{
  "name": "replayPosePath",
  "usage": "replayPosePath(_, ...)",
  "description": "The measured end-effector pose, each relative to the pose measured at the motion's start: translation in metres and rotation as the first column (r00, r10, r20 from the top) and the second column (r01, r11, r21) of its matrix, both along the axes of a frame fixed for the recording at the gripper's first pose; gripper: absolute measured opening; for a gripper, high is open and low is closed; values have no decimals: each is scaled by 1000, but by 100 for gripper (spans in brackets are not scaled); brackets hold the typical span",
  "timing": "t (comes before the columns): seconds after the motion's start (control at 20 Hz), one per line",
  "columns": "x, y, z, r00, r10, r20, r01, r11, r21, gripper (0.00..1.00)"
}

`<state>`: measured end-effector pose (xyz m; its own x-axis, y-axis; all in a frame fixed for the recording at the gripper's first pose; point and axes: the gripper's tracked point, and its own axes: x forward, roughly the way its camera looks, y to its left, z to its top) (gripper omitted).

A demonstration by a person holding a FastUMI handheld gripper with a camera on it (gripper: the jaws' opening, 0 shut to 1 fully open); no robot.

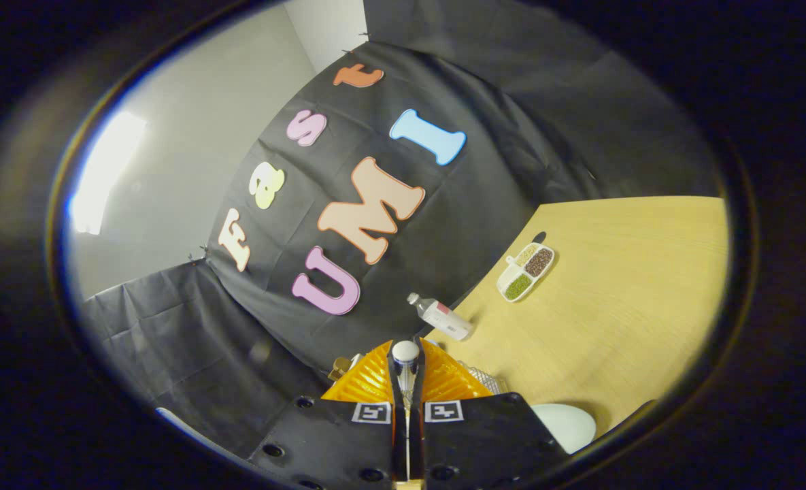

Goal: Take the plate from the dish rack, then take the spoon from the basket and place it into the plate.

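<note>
Tool (407, 398) clamping spoon (405, 361), fingers nearly together.
Both fingers are pressing on the spoon's handle, its rounded end sticking up just ahead of them. Behind it an orange ribbed basket (443, 378) is showing. A white plate (569, 425) is lying on the tabletop (620, 306) beside the fingers. Beyond, a bottle (440, 318) and a divided dish (526, 271) are standing farther off.

On the wooden table (620, 299) I count one plastic bottle (440, 317) near its back edge, one divided dish (526, 271) with three filled compartments, one white plate (566, 425), one spoon (406, 371) pinched between the gripper (407, 398) fingers, and one basket (484, 378).
</note>
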<state>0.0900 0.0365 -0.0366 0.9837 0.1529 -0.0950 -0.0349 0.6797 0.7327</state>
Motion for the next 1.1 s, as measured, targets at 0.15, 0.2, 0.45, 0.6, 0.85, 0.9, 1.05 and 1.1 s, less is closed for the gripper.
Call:
replayPosePath(0.15,-24,3,-3,998,69,1,-69,998,12,4)
replayPosePath(0.2,-31,3,-6,996,86,3,-86,996,32,4)
replayPosePath(0.45,-63,-4,-46,989,143,-33,-142,989,42,4)
replayPosePath(0.6,-77,-5,-68,981,182,-62,-177,981,81,4)
replayPosePath(0.85,-78,-20,-109,977,172,-129,-159,982,102,4)
replayPosePath(0.9,-78,-22,-115,975,168,-143,-154,982,106,4)
replayPosePath(1.05,-76,-30,-128,973,152,-172,-137,986,93,4)
replayPosePath(1.1,-75,-32,-131,973,145,-181,-132,988,82,4)
